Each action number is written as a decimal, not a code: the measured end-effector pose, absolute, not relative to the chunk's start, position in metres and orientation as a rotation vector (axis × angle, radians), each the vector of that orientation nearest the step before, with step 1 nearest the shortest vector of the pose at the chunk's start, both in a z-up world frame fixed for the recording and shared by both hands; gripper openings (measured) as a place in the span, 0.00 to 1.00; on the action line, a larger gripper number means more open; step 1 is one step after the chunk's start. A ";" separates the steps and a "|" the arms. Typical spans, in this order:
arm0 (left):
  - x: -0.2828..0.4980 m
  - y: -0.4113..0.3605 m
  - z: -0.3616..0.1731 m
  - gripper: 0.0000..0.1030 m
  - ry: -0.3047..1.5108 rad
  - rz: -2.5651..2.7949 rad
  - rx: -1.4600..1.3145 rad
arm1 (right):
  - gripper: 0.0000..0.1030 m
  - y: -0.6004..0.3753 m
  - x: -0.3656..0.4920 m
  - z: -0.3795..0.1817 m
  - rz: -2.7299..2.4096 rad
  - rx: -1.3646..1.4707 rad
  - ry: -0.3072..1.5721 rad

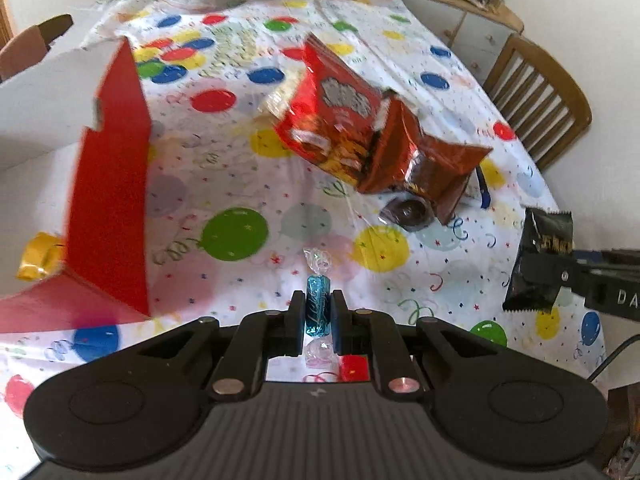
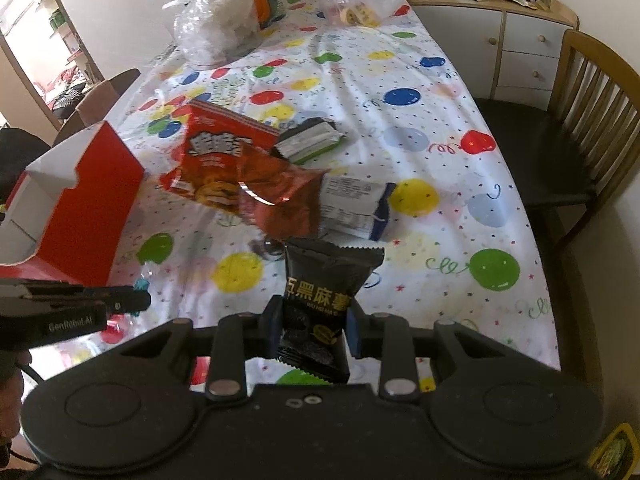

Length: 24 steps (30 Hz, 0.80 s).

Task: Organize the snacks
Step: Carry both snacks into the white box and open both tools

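My left gripper (image 1: 317, 298) is shut on a small blue wrapped candy (image 1: 317, 318) with clear twisted ends, held just above the balloon-print tablecloth (image 1: 240, 160). An open red box (image 1: 112, 184) with a white inside stands close by on its left. My right gripper (image 2: 313, 314) is shut on a black snack packet (image 2: 324, 280) with gold lettering, held upright over the near table edge. In the left wrist view that packet (image 1: 540, 240) hangs at the right. A red snack bag (image 2: 216, 160) and a crumpled brown-red bag (image 2: 280, 200) lie mid-table.
A white-green packet (image 2: 308, 140) and a white-blue packet (image 2: 356, 208) lie beside the red bags. A dark round snack (image 1: 408, 212) sits under the brown-red bag; a gold wrapper (image 1: 38, 256) lies inside the box. Clear plastic bags (image 2: 216, 28) sit at the far end. A wooden chair (image 2: 580, 128) stands right.
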<state>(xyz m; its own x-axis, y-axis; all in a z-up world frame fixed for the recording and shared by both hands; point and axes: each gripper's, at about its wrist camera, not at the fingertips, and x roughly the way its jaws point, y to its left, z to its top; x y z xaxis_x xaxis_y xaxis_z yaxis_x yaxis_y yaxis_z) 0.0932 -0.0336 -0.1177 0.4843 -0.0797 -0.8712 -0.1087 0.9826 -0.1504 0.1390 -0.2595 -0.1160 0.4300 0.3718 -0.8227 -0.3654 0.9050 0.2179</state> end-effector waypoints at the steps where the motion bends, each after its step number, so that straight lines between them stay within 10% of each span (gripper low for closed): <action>1: 0.091 -0.029 -0.114 0.12 1.058 0.018 -0.200 | 0.29 -0.257 0.136 -0.113 0.462 0.006 1.024; 24: 0.042 0.092 -0.044 0.12 0.915 0.105 -0.217 | 0.29 -0.117 0.096 -0.047 0.648 -0.098 0.906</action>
